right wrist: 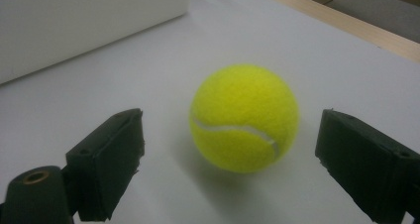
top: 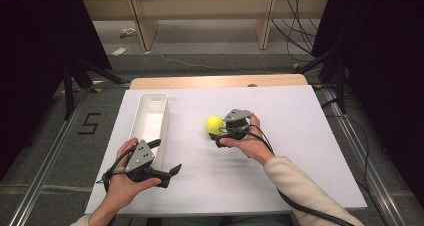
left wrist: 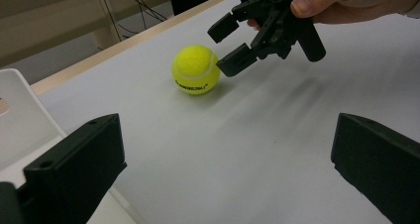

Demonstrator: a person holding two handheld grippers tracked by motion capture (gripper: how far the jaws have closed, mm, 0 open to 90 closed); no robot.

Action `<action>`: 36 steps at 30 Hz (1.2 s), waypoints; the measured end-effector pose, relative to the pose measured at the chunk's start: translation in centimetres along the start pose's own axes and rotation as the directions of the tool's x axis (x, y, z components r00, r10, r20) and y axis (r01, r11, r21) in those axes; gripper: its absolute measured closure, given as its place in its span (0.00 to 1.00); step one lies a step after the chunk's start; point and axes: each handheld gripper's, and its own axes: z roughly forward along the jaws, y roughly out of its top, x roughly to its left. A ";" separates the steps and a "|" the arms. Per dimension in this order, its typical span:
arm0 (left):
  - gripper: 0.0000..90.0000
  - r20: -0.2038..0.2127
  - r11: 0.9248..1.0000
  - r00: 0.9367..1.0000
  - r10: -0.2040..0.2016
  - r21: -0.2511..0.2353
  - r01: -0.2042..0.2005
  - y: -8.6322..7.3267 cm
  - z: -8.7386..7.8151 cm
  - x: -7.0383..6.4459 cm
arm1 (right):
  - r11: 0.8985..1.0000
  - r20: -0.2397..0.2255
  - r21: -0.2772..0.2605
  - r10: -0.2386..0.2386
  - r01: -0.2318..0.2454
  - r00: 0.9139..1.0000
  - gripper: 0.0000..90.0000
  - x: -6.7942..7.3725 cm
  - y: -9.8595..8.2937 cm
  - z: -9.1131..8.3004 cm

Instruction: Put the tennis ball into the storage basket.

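Note:
A yellow tennis ball [top: 214,124] rests on the white tabletop [top: 280,176], right of a long white tray [top: 161,117]. My right gripper [top: 220,132] is open just right of the ball, its jaws pointing at it. In the right gripper view the ball [right wrist: 245,117] sits just ahead of the gap between the two spread jaws of the right gripper [right wrist: 233,137], apart from both. My left gripper [top: 166,157] is open near the tray's front end, holding nothing. The left gripper view shows the ball [left wrist: 195,69] and the right gripper [left wrist: 224,48] beyond my left gripper [left wrist: 225,159].
The tray [left wrist: 20,115] looks empty and lies lengthwise along the table's left side. A wooden table edge [top: 215,81] runs along the back. Cables trail from both grippers. Dark stands and floor rails flank the table.

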 end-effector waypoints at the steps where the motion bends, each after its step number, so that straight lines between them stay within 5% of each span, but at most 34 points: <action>1: 0.00 0.000 1.000 1.000 0.000 0.001 0.000 0.0 0.0 0.0 | 1.000 0.002 0.001 0.001 -0.001 1.000 0.13 0.0 0.0 0.2; 36: 0.00 0.001 1.000 1.000 0.003 -0.003 -0.003 0.0 -0.1 0.0 | 0.998 0.021 0.061 0.024 -0.026 0.999 0.13 -0.6 0.2 3.8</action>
